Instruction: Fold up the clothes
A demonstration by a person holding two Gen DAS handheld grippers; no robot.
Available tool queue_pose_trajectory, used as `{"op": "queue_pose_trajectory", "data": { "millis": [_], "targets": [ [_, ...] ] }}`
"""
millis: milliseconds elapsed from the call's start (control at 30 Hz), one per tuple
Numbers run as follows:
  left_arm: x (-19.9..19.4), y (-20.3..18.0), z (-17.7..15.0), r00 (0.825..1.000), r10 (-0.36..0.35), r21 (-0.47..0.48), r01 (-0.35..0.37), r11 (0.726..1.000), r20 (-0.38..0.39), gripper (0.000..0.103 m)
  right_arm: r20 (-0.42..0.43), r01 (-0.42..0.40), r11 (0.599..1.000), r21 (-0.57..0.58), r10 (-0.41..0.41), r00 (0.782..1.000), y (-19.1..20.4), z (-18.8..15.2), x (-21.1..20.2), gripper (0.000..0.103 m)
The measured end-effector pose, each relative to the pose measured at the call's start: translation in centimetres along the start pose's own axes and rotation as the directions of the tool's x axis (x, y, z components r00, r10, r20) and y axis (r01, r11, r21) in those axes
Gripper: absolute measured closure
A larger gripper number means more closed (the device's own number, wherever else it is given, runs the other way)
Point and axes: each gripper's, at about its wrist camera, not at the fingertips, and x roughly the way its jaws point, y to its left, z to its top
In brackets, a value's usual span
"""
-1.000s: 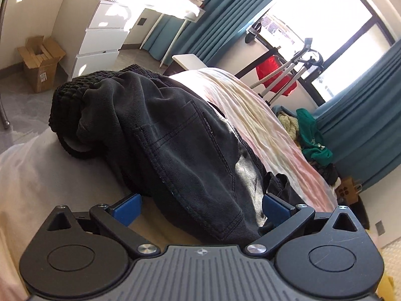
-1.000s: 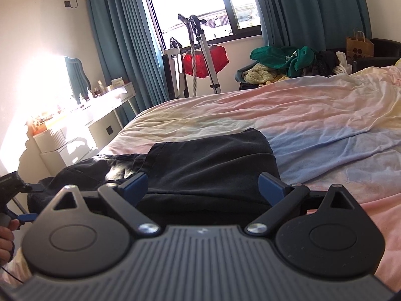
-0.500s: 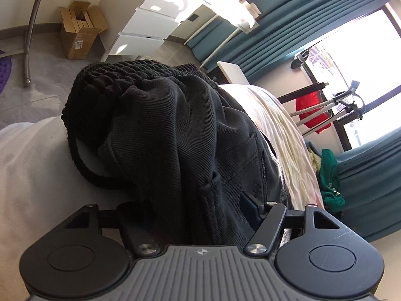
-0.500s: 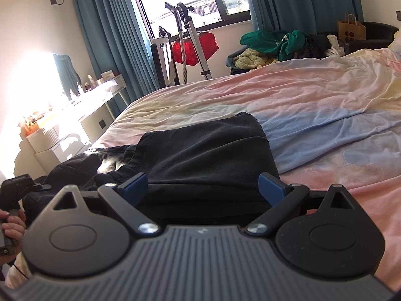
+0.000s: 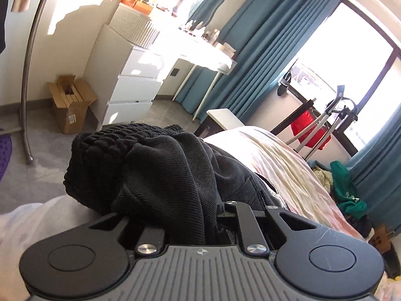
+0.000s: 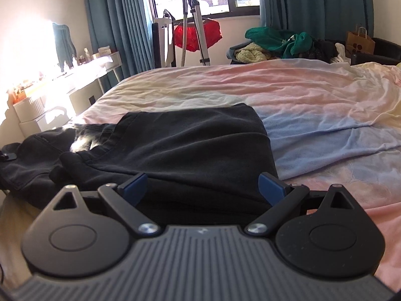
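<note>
Item: black ribbed-cotton trousers (image 6: 190,145), lying on the pastel tie-dye bedsheet (image 6: 300,95) at the bed's near corner, legs folded flat toward the bed's middle, the elasticated waistband (image 5: 105,145) bunched at the mattress edge above the grey floor (image 5: 45,160).

Left gripper (image 5: 193,215): jaws closing, a thick bunch of the trousers' fabric filling the gap between them and spilling over the linkage; the pads themselves are buried in cloth.

Right gripper (image 6: 204,188): jaws released and wide, blue pads (image 6: 272,188) either side of the folded leg's near edge, not pressing it.

Edges: folded leg's far edge straight, ending well short of the bed's far side. Right of it, wide bare sheet, wrinkled.

Surroundings: white drawer unit (image 5: 132,85) and open brown cardboard box (image 5: 70,102) on the floor beyond the waistband, well apart from the bed. Chrome curved pole (image 5: 30,57) near the box. Teal curtains (image 6: 120,22), red garment on a rack (image 6: 198,35) and a green clothes heap (image 6: 278,40) past the bed's far edge.
</note>
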Motion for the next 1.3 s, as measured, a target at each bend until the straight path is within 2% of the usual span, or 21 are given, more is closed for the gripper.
{"op": "queue_pose_trajectory", "data": {
  "millis": [33, 67, 133, 300, 400, 533, 600, 667, 767, 800, 867, 900, 1000, 1033, 1100, 1167, 1233, 1267, 1300],
  "targets": [
    [-0.4, -1.3, -0.1, 0.999, 0.024, 0.054, -0.025, 0.998, 0.031, 0.09, -0.075, 0.0, 1.0, 0.007, 0.0, 0.997, -0.2, -0.3, 1.4, 0.007],
    [-0.8, -2.7, -0.2, 0.997, 0.046, 0.106, -0.052, 0.993, 0.062, 0.09, -0.108, 0.004, 1.0, 0.01, -0.003, 0.994, -0.3, -0.6, 2.1, 0.006],
    [-2.3, -7.5, -0.4, 0.988, 0.066, 0.247, -0.1, 0.964, 0.141, 0.091, -0.123, 0.008, 1.0, 0.02, -0.006, 0.992, -0.4, -1.0, 2.4, 0.006],
    [-4.8, -19.2, -0.5, 0.964, -0.005, 0.436, -0.115, 0.893, 0.265, 0.091, -0.022, -0.058, 0.987, 0.149, 0.062, 0.998, -2.7, -0.2, -1.6, 0.006],
    [-6.0, -27.5, -3.0, 0.941, -0.067, 0.531, -0.127, 0.838, 0.331, 0.092, 0.028, -0.081, 0.961, 0.266, 0.076, 0.997, -5.4, 0.1, -3.6, 0.006],
    [-7.3, -36.8, -9.3, 0.914, -0.181, 0.648, -0.108, 0.754, 0.364, 0.092, 0.077, -0.004, 0.944, 0.33, -0.023, 0.997, -9.0, 0.7, -5.7, 0.006],
    [-7.9, -40.6, -13.3, 0.899, -0.243, 0.703, -0.094, 0.705, 0.364, 0.092, 0.091, 0.041, 0.92, 0.389, -0.083, 0.992, -11.3, 0.8, -6.4, 0.006],
    [-8.1, -43.5, -20.0, 0.888, -0.317, 0.791, -0.079, 0.607, 0.333, 0.092, 0.099, 0.056, 0.873, 0.485, -0.119, 0.988, -14.2, 0.7, -6.7, 0.007],
    [-5.3, -46.1, -27.6, 0.906, -0.374, 0.901, -0.015, 0.433, 0.195, 0.092, 0.12, 0.044, 0.795, 0.605, -0.145, 0.982, -17.5, 0.1, -7.1, 0.007],
    [-4.6, -46.5, -29.8, 0.915, -0.374, 0.925, 0.004, 0.38, 0.149, 0.092, 0.126, 0.041, 0.77, 0.637, -0.156, 0.98, -18.4, -0.1, -7.2, 0.007],
    [-3.2, -47.1, -34.0, 0.936, -0.346, 0.958, 0.04, 0.283, 0.063, 0.089, 0.136, 0.031, 0.751, 0.66, -0.159, 0.978, -19.2, -0.4, -7.2, 0.007],
    [-2.4, -47.1, -35.2, 0.942, -0.336, 0.967, 0.058, 0.249, 0.03, 0.088, 0.137, 0.024, 0.75, 0.661, -0.152, 0.979, -19.5, -0.5, -7.0, 0.007],
    [-1.2, -46.7, -37.5, 0.94, -0.341, 0.982, 0.054, 0.179, 0.011, 0.082, 0.151, -0.007, 0.768, 0.641, -0.118, 0.981, -19.3, -0.1, -6.5, 0.006],
    [-1.1, -46.5, -38.2, 0.94, -0.34, 0.988, 0.05, 0.147, 0.003, 0.08, 0.163, -0.032, 0.774, 0.632, -0.092, 0.982, -19.1, 0.0, -6.2, 0.006],
    [-1.1, -46.0, -38.8, 0.933, -0.359, 0.995, 0.031, 0.098, 0.006, 0.069, 0.175, -0.088, 0.773, 0.629, -0.03, 0.984, -18.8, 0.1, -5.6, 0.006],
    [-0.9, -45.1, -38.5, 0.929, -0.37, 0.997, 0.031, 0.074, -0.001, 0.044, 0.175, -0.144, 0.746, 0.651, 0.036, 0.984, -18.9, 0.0, -4.7, 0.006],
    [-0.9, -44.2, -37.8, 0.925, -0.379, 0.997, 0.045, 0.055, -0.02, 0.04, 0.169, -0.19, 0.695, 0.694, 0.1, 0.981, -19.2, -0.3, -3.9, 0.006],
    [-1.1, -43.5, -37.5, 0.923, -0.383, 0.998, 0.046, 0.038, -0.028, 0.034, 0.164, -0.203, 0.672, 0.712, 0.122, 0.979, -19.4, -0.5, -3.5, 0.006],
    [-1.2, -41.9, -36.6, 0.921, -0.388, 0.999, 0.043, 0.02, -0.032, 0.033, 0.159, -0.213, 0.651, 0.728, 0.142, 0.977, -19.4, -0.7, -3.2, 0.006]
  ]
}}
